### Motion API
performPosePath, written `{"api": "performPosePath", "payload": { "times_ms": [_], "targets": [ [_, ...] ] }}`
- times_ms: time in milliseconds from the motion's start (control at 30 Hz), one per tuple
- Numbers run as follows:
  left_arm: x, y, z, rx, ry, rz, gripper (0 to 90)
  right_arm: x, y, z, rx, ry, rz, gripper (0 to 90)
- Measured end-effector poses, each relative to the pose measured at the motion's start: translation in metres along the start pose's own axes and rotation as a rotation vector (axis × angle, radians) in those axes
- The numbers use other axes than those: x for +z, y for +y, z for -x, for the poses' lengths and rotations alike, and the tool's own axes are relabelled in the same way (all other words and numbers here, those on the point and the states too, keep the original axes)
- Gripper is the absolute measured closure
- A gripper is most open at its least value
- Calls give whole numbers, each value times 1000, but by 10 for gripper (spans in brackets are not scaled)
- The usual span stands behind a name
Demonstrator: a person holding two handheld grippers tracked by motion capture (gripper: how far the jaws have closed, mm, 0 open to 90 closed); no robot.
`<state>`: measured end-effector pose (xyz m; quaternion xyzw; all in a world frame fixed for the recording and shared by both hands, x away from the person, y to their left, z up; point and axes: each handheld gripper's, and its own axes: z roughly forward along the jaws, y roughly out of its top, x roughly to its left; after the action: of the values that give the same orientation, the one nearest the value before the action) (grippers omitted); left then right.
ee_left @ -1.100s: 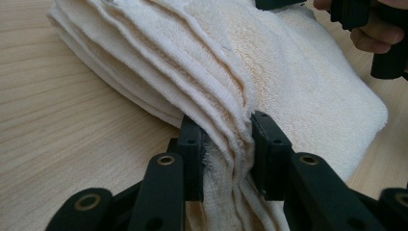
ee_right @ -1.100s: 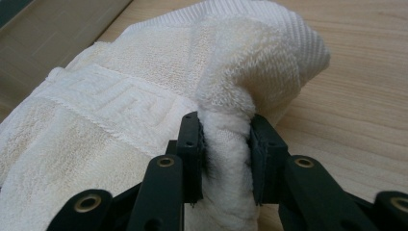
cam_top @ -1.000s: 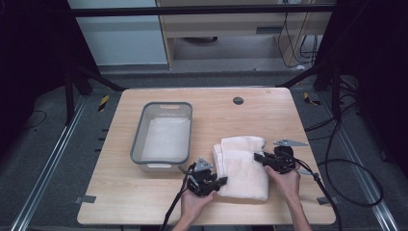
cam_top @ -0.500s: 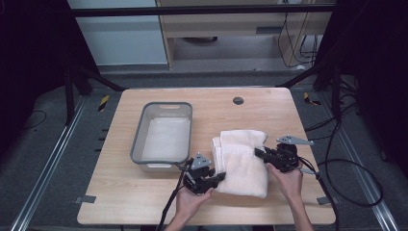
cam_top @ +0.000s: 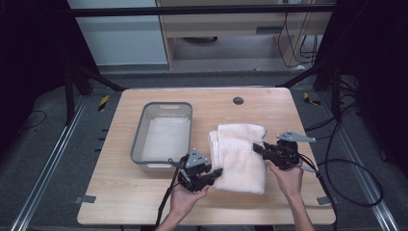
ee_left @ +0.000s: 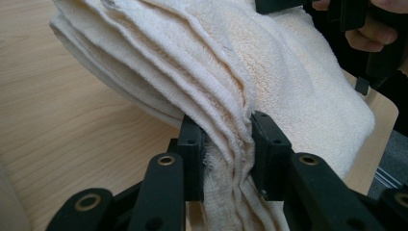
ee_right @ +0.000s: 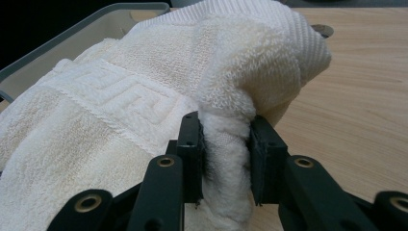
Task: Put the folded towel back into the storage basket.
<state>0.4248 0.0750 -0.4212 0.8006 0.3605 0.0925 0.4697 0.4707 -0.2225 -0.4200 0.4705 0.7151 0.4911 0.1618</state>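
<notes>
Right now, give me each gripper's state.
Left gripper: shut on the towel.
Right gripper: shut on the towel.

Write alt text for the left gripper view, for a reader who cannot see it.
The left tool pinches the stacked edges of a folded cream towel between its two black jaws. The towel lies on a light wooden table. At top right, a hand holds the right tool at the towel's far side.
</notes>
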Motion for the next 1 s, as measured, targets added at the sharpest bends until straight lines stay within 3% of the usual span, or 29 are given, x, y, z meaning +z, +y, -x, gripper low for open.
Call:
{"api": "performPosePath", "payload": {
  "times_ms": [1000],
  "targets": [
    [-44, 20, -20, 8, 18, 88, 683, 2, 47, -35, -62, 19, 64, 703]
  ]
}}
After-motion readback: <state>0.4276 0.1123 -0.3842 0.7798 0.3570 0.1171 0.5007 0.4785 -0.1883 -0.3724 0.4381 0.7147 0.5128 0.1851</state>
